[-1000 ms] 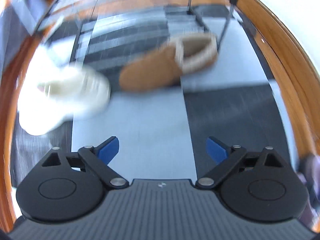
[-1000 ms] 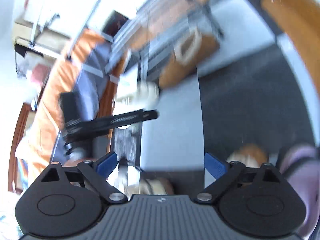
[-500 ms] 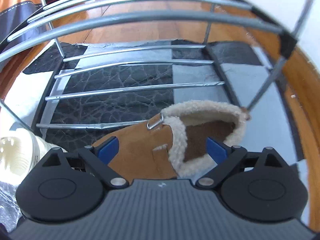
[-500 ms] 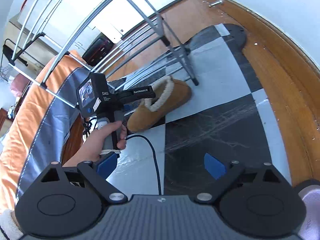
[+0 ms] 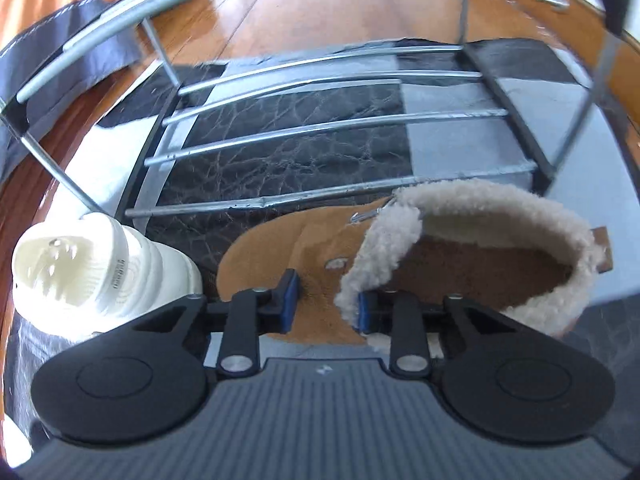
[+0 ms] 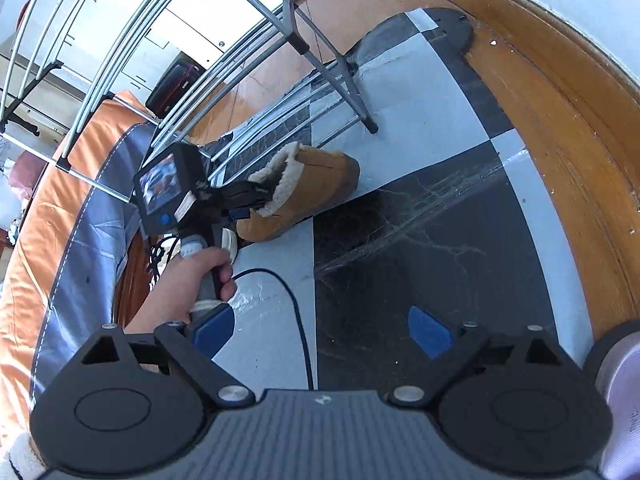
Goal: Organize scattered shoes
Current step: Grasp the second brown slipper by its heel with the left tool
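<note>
A tan suede slipper (image 5: 400, 252) with a fleece collar lies on the checkered mat just in front of the metal shoe rack (image 5: 320, 128). My left gripper (image 5: 324, 300) is shut on the slipper's upper at the fleece edge. In the right wrist view the slipper (image 6: 308, 188) is tilted, heel end raised, with the left gripper (image 6: 248, 200) on it. A white shoe (image 5: 96, 268) stands to the slipper's left. My right gripper (image 6: 320, 330) is open and empty above the mat, apart from the slipper.
The rack's lowest tier is bare rods (image 5: 332, 160) over the black and grey mat (image 6: 420, 240). A wooden floor edge (image 6: 560, 120) curves on the right. An orange and grey cover (image 6: 48, 208) lies left. A purple-grey shoe (image 6: 620, 380) sits at the right edge.
My left gripper has closed on the slipper's upper; half a second ago its fingers were wide apart around it. The slipper's heel end now sits higher. The right gripper stays open.
</note>
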